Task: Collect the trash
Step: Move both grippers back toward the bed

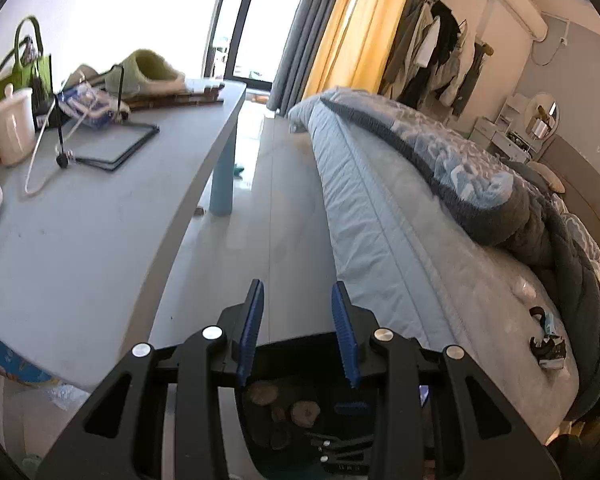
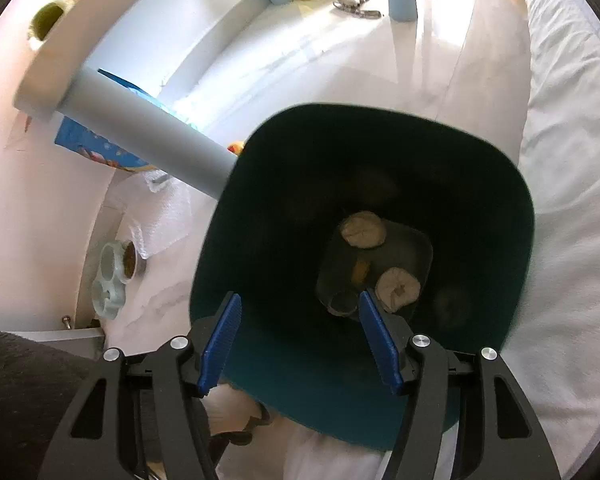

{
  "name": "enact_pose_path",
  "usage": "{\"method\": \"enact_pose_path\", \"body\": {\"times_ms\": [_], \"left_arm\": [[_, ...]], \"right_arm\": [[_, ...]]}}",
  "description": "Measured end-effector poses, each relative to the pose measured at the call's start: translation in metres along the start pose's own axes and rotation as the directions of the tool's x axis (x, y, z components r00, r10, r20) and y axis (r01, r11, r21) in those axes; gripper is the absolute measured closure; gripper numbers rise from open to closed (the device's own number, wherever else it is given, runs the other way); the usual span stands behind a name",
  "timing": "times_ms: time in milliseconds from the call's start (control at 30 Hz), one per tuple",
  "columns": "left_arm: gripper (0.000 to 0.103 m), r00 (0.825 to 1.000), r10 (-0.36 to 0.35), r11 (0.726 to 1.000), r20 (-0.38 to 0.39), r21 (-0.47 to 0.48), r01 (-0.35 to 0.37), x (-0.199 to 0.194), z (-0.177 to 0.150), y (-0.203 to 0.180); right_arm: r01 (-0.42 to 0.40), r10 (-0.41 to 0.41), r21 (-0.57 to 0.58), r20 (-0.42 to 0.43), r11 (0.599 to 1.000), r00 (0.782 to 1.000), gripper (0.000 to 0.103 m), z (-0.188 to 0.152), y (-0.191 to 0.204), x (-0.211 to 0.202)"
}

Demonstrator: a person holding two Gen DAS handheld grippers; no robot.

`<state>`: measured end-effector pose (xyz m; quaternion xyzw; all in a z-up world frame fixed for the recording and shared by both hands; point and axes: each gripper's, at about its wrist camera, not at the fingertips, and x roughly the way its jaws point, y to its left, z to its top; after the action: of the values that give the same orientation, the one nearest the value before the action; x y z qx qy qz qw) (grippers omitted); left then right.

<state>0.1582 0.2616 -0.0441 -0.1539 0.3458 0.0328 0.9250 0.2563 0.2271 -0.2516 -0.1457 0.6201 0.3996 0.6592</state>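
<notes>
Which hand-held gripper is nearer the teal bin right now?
Right. The right hand-held gripper hangs open directly over the teal bin mouth; the left hand-held gripper also hangs above it but aims out along the floor.

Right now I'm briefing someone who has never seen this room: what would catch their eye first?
The dark teal trash bin fills the right wrist view, crumpled tissue wads at its bottom, the right gripper poised over it with jaws open and empty. In the left wrist view, the bed with a rumpled blue-grey duvet sits right, a cluttered grey table left.
</notes>
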Motion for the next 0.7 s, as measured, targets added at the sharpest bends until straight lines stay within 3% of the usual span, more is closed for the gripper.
{"method": "enact_pose_path", "body": {"times_ms": [200, 433, 700], "left_arm": [[0.063, 0.998, -0.019, 1.000, 0.053, 0.002, 0.019, -0.008, 0.009, -0.017], [0.059, 0.996, -0.039, 0.999, 0.082, 0.012, 0.038, -0.011, 0.015, -0.041], [0.051, 0.991, -0.087, 0.996, 0.104, 0.025, 0.085, -0.009, 0.018, -0.077]], "right_arm": [[-0.029, 0.033, -0.036, 0.104, 0.999, 0.994, 0.040, -0.002, 0.004, -0.036], [0.019, -0.001, -0.081, 0.217, 0.997, 0.976, 0.040, -0.008, -0.001, -0.081], [0.125, -0.098, -0.043, 0.396, 0.991, 0.913, 0.040, -0.029, -0.036, -0.149]]}}
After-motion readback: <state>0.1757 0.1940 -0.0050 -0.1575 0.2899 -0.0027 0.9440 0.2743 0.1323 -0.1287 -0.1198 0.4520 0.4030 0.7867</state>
